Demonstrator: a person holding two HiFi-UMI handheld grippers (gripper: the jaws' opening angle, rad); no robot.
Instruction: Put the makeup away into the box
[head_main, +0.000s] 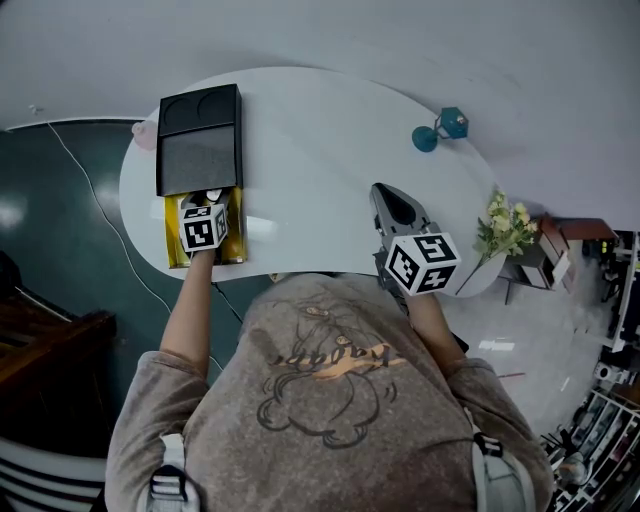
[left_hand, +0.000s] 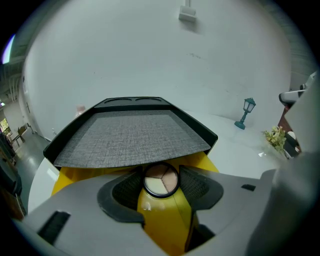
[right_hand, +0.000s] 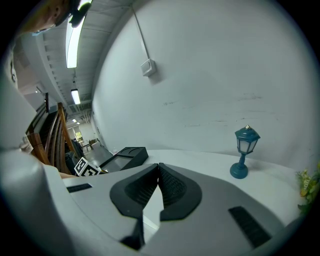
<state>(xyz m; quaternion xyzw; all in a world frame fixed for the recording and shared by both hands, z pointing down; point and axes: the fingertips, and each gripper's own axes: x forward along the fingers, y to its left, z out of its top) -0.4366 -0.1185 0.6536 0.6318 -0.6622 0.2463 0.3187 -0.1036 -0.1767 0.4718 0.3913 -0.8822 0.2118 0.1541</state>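
The box lies at the left of the white table (head_main: 310, 150). Its black lid (head_main: 198, 140) is folded back, with the grey lining (left_hand: 132, 135) facing up, and its yellow inside (head_main: 236, 232) is on the near side. My left gripper (head_main: 204, 198) points down into the yellow inside (left_hand: 165, 225), shut on a small round compact (left_hand: 161, 180) with three pale shades. The compact sits between both pads just above the yellow lining. My right gripper (head_main: 393, 202) hovers over the table's near right part; its pads meet at the tips (right_hand: 159, 169) with nothing between them.
A small teal lantern (head_main: 440, 128) (right_hand: 245, 150) stands at the table's far right. A bunch of pale flowers (head_main: 503, 228) sits by the right edge. A pink thing (head_main: 143, 130) peeks out left of the lid. The table's near edge runs just before the person's chest.
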